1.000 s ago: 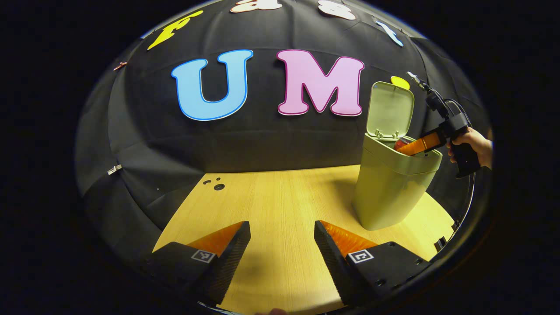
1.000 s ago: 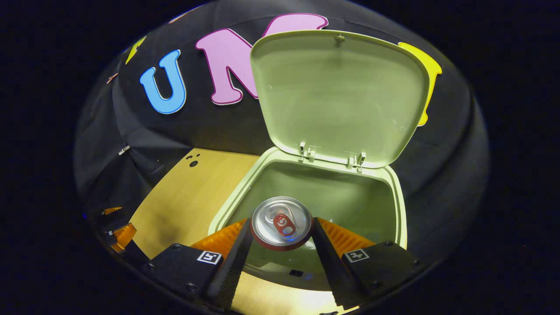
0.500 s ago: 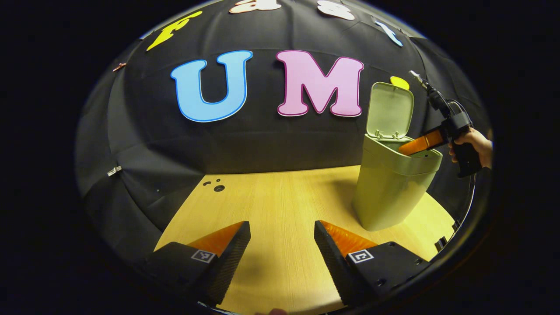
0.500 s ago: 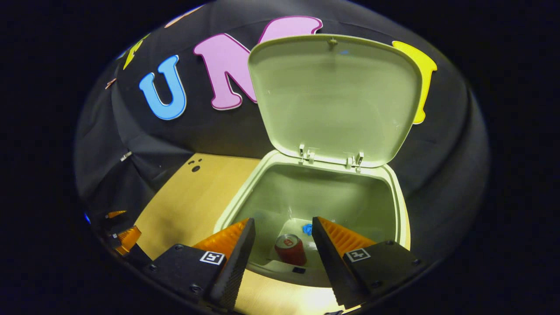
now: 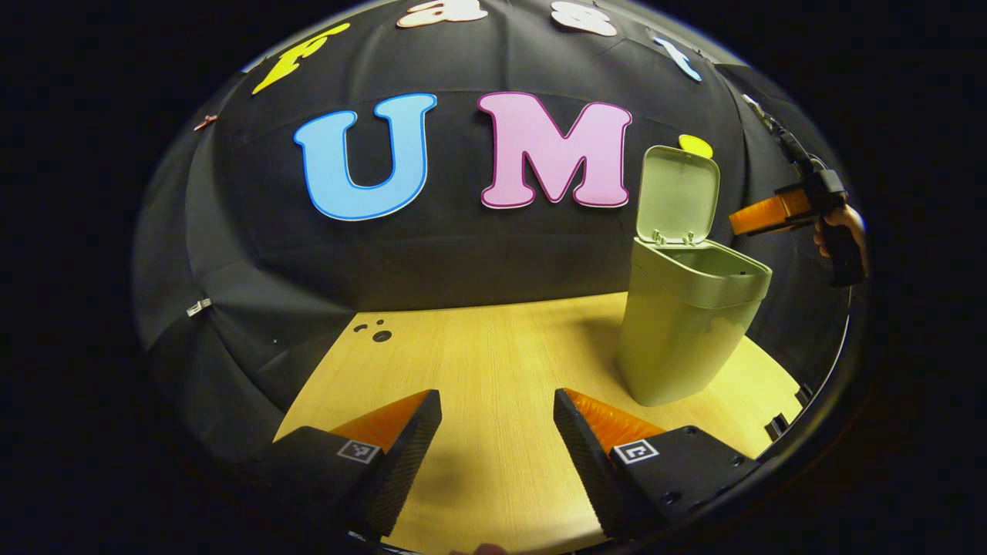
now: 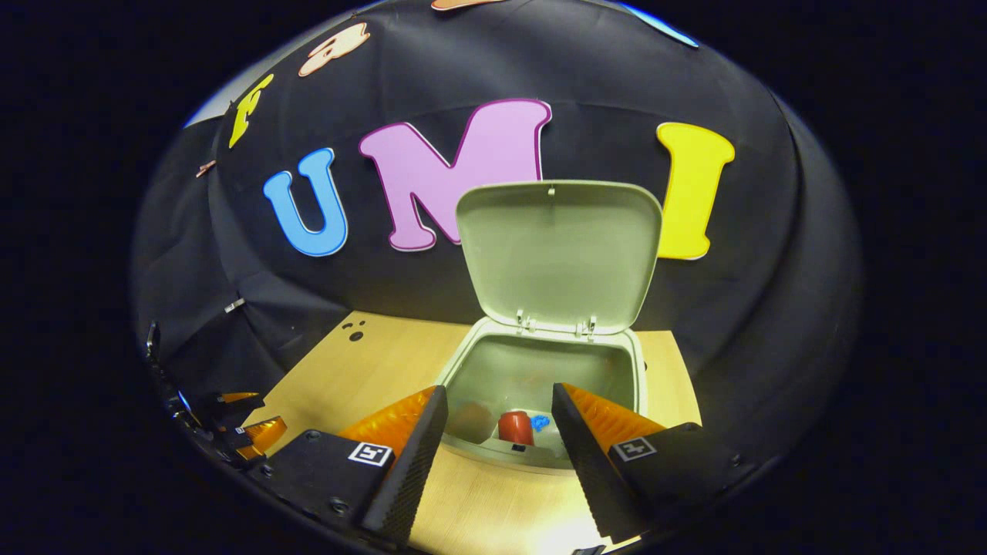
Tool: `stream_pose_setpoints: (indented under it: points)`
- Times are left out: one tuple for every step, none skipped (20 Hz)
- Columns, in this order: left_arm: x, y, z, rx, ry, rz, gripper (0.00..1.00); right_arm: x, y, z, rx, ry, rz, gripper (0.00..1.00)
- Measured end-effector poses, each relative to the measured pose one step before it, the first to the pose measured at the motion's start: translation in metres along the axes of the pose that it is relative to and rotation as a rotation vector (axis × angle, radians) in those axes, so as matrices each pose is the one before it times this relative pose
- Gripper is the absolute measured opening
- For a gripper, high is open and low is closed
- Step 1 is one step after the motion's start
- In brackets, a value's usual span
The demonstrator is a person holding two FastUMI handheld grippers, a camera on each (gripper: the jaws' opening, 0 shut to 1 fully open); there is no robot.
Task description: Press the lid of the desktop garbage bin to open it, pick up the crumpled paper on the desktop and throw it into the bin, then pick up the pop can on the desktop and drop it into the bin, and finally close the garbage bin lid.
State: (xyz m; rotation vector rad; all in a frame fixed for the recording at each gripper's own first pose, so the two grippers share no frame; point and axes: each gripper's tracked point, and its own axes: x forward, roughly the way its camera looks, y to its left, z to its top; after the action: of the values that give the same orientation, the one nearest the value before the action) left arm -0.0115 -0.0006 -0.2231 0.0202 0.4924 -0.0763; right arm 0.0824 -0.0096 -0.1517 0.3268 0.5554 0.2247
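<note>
The right claw [image 6: 493,432] has let go of the pop can [image 6: 515,428] and drawn back and up from the garbage bin [image 5: 686,324]: a second ago its fingers clamped the can over the opening, and now they stand apart and empty, with the can lying on the bin's floor next to a small blue scrap [image 6: 540,422]. In the left gripper view the right claw [image 5: 759,217] now hangs above and beside the bin's rim, clear of it, with a hand [image 5: 844,231] on its grip. The left claw [image 5: 497,432] has barely shifted; its fingers are apart over bare tabletop [image 5: 478,347], holding nothing.

The lid [image 6: 557,258] stands upright on its hinges at the bin's back edge, close to the wall cloth. The bin sits near the tabletop's far right part, with wood showing on every visible side of it. Between the bin and the small dark holes [image 5: 378,333] near the tabletop's far left corner, the surface lies open.
</note>
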Motion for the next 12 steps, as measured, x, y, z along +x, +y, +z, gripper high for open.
stream_pose_setpoints:
  points:
    - [0.00051,-0.00125,0.00089,0.00166,-0.00148,-0.00442,0.94,-0.00552,0.00097,0.01015,0.00048,-0.02123,0.00356,0.88]
    - [0.00026,-0.00184,-0.00056,0.00248,-0.00235,-0.00403,0.94,-0.00391,0.00096,0.01060,0.00137,-0.02238,0.00203,0.88]
    - [0.00010,-0.00248,0.00176,0.00214,-0.00345,-0.00543,0.94,-0.00447,-0.00029,0.01195,-0.00205,-0.02921,-0.00316,0.89]
    - [-0.00043,-0.00305,0.00060,0.00199,-0.00521,-0.00609,0.94,-0.00183,-0.00574,0.01966,-0.00708,-0.03553,-0.00262,0.88]
    - [-0.00067,-0.00220,0.00117,-0.00002,-0.00297,-0.00452,0.94,-0.00266,-0.00065,0.01264,-0.00679,-0.02832,-0.00414,0.88]
    - [-0.00050,-0.00174,-0.00028,-0.00053,-0.00250,-0.00300,0.94,-0.00168,0.00062,0.01178,-0.00633,-0.02704,-0.00133,0.88]
    - [-0.00057,-0.00195,0.00062,-0.00104,-0.00199,-0.00353,0.94,-0.00048,-0.00012,0.01154,-0.00522,-0.02445,-0.00100,0.88]
    - [-0.00074,-0.00181,-0.00061,-0.00034,-0.00135,-0.00124,0.94,0.00110,-0.00030,0.01007,-0.00485,-0.02093,-0.00392,0.88]
    - [-0.00038,-0.00150,0.00020,-0.00201,-0.00061,-0.00028,0.94,0.00076,0.00002,0.01089,-0.00321,-0.02066,0.00017,0.88]
    - [-0.00041,-0.00025,-0.00080,-0.00383,-0.00017,0.00037,0.94,0.00261,0.00089,0.01156,-0.00204,-0.02206,0.00018,0.88]
    - [-0.00086,-0.00098,0.00045,-0.00516,-0.00038,0.00030,0.94,0.00382,0.00028,0.00678,-0.00103,-0.01463,-0.00039,0.88]
    - [-0.00067,-0.00026,-0.00053,-0.00498,-0.00014,0.00050,0.94,0.00394,-0.00023,0.00927,-0.00068,-0.01755,-0.00163,0.88]
